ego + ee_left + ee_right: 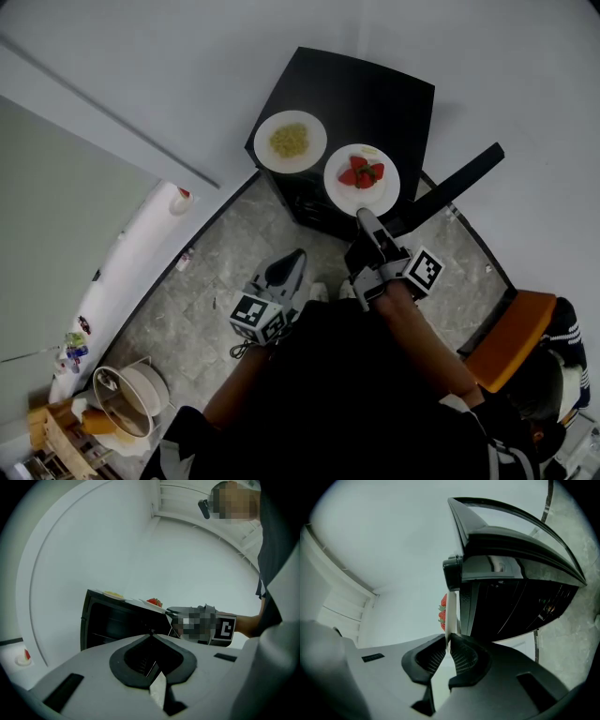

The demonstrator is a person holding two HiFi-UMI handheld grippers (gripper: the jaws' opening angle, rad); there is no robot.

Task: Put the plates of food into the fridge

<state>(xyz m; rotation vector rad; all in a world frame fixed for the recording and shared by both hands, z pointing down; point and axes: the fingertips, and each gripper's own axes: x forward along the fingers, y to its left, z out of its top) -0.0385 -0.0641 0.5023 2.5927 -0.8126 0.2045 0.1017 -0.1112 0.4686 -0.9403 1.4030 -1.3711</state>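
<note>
The strawberry plate [373,199] sits on top of the black fridge [375,94], beside a second plate [270,155] of yellow food. Its near rim is pinched between the clamped jaws of the right gripper [367,221]. Probably stiff, smooth and breakable, the plate is likely to sag from a one-edge hold, and the loose strawberries [362,173] could slide unless it stays level. The left gripper [291,262] hangs low before the fridge, jaws pressed together on nothing, free to support the far rim.
</note>
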